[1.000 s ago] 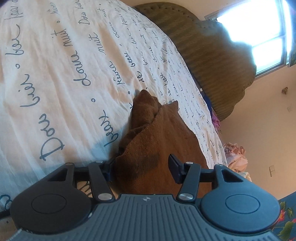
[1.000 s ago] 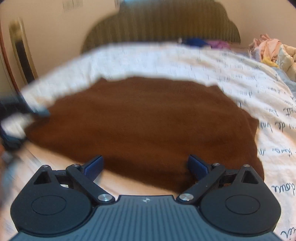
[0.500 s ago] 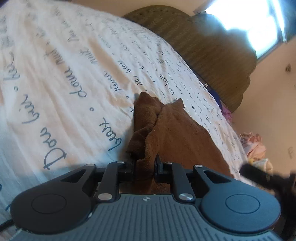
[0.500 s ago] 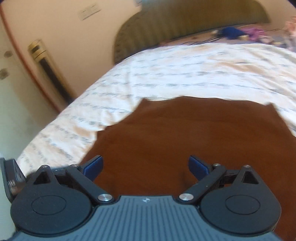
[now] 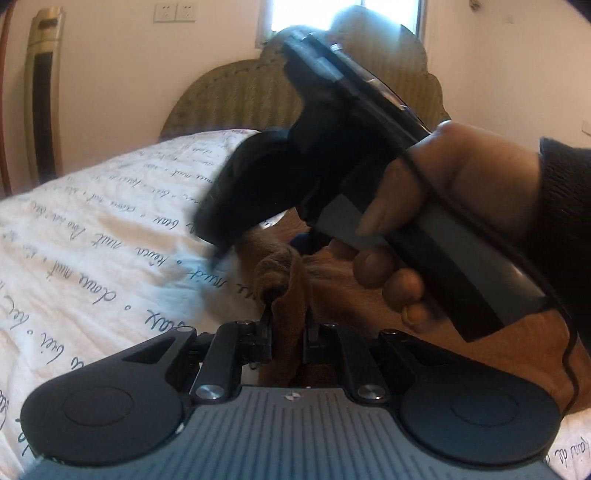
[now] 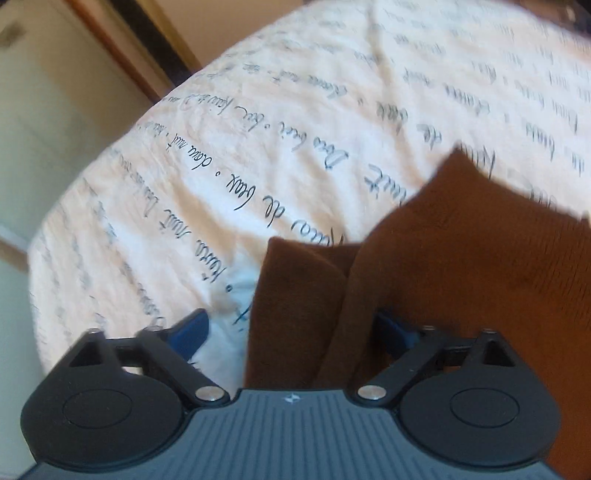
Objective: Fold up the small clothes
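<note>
Jaws of left gripper (image 5: 288, 332) pinch the brown garment (image 5: 284, 280); right gripper (image 6: 291, 328) jaws, just closing, straddle its fold.

Home bedroom: bed under white bedspread (image 5: 92, 236) printed with cursive script, woven wicker headboard (image 5: 236, 99), window (image 5: 310, 14) behind it, wall sockets (image 5: 173, 13), plain cream walls.

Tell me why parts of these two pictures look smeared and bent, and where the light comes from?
Left wrist view: the bright window behind the olive headboard glares, and the dark right gripper body crossing the view smears at its lower edge. Right wrist view: the brown knitted garment and the far script on the white printed bedsheet are motion-blurred; the fisheye lens bows the bed's edge.
</note>
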{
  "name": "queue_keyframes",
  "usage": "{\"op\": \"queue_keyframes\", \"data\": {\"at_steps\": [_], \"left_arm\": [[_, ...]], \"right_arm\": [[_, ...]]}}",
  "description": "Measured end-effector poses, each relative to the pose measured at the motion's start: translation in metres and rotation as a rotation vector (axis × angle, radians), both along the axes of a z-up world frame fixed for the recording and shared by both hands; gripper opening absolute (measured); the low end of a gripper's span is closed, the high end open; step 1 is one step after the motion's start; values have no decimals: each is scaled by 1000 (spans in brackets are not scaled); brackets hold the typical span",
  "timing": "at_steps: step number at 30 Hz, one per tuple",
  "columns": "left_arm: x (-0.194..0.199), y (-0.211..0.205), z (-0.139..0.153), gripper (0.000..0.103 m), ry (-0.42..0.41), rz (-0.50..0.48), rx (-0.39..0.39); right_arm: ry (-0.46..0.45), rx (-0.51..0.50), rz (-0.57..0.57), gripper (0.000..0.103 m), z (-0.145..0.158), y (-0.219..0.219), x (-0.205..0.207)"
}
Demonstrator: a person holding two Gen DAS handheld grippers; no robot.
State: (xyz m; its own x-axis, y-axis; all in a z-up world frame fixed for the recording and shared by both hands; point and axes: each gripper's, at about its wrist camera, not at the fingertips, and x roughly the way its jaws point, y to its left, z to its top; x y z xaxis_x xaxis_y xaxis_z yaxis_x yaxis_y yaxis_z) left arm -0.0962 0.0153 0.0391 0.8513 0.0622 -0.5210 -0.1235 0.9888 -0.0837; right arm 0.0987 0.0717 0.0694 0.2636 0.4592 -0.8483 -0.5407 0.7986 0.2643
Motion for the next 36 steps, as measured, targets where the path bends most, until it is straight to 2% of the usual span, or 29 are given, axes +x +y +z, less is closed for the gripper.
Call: {"op": "queue_keyframes", "data": {"at_steps": [1, 2, 3, 6, 12, 15, 18, 19, 21, 22, 24, 26, 28, 30, 31, 32, 34, 36], "left_arm": [[0, -3, 1, 11, 1, -6, 2], [1, -7, 2, 11, -1, -13, 3], [2, -13, 4, 11, -7, -27, 2], [6, -44, 13, 11, -35, -104, 2], [6, -139, 25, 11, -99, -358, 1], [6, -181, 14, 11, -66, -466, 4], [13, -212, -11, 11, 43, -547, 23], [13, -220, -19, 11, 52, -561, 52], [7, -225, -26, 13, 8, -581, 130], [4, -224, -23, 17, -5, -593, 136], [-3, -217, -15, 19, -15, -607, 142], [-5, -221, -12, 23, -30, -599, 191], [-7, -227, -12, 30, -55, -576, 258], [-8, -240, -18, 31, -55, -589, 307], [-7, -246, -22, 27, -45, -596, 335], [-8, -250, -24, 13, -42, -600, 353], [-11, -253, -20, 12, -58, -609, 358], [-18, -243, -14, 11, -81, -639, 321]], "right_arm": [[-8, 5, -3, 28, 1, -9, 2], [5, 52, -3, 17, 2, -24, 4], [16, 94, -9, 14, 3, -40, 6], [4, 194, -55, 13, 13, -101, 4], [-82, 342, -209, 13, 42, -255, -28], [-81, 346, -324, 13, 26, -324, -45], [-53, 329, -439, 13, -8, -371, -52], [-33, 338, -476, 15, -22, -382, -53], [15, 441, -529, 15, -44, -399, -55], [36, 508, -552, 16, -49, -407, -56], [47, 585, -564, 21, -49, -415, -58], [47, 651, -544, 26, -45, -416, -57], [81, 617, -552, 26, -45, -411, -50], [92, 557, -555, 26, -48, -405, -45], [91, 548, -545, 18, -51, -402, -44], [85, 540, -538, 7, -52, -400, -45], [26, 519, -521, 7, -42, -399, -56], [-21, 551, -507, 7, -27, -406, -66]]}}
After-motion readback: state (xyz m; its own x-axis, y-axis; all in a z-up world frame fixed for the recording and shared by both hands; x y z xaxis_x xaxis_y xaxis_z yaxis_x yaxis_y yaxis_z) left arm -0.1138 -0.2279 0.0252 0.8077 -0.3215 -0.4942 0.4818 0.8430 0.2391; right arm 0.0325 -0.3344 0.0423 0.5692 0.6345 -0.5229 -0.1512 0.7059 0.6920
